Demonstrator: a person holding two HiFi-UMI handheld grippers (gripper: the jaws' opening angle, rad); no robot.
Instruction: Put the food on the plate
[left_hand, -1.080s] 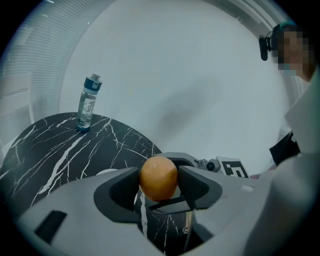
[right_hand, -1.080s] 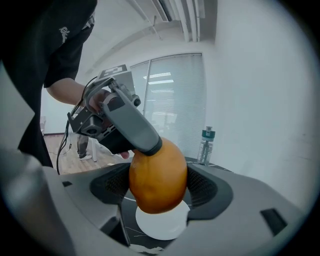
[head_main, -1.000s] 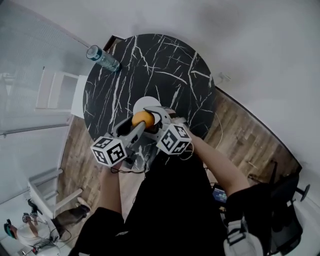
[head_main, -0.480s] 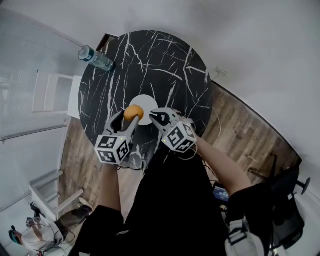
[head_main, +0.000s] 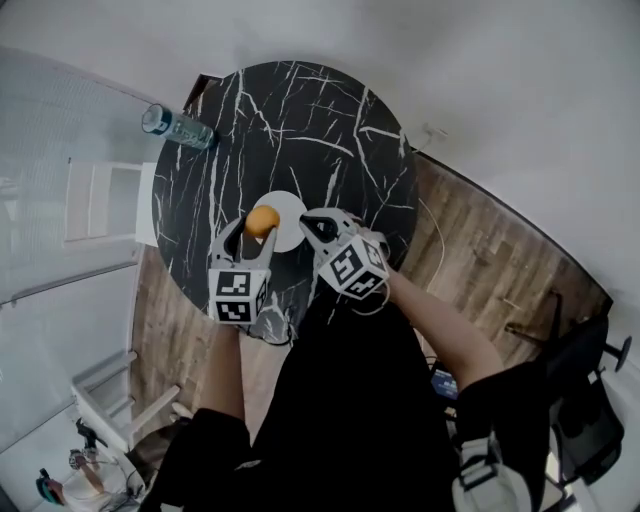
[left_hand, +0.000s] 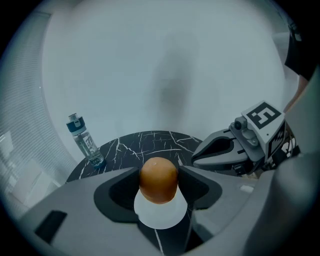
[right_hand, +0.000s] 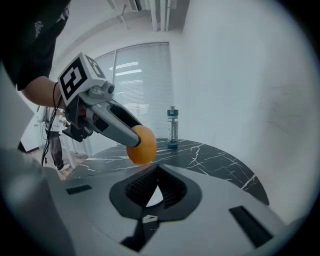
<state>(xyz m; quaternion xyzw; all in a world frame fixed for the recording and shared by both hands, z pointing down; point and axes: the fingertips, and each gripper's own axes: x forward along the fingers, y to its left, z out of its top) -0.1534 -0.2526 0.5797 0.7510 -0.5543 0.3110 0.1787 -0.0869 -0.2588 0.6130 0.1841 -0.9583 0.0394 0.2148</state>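
The food item (left_hand: 158, 179) is a smooth, orange-brown, rounded body. It is clamped between the jaws of my left gripper (head_main: 260, 225), with one pad pressing on each side. It sits over the near-left part of the plate (head_main: 293, 208); whether it touches the plate cannot be determined. The plate is white, round and flat. It lies on the black marbled table (head_main: 300, 120), towards the edge nearest me.

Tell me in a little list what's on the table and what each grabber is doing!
Table: round, black, white veins
Plate: small, white, on the table
Food: orange ball, over the plate
Left gripper: shut on the orange ball
Right gripper: shut, empty, beside the plate
Bottle: upright at the far edge
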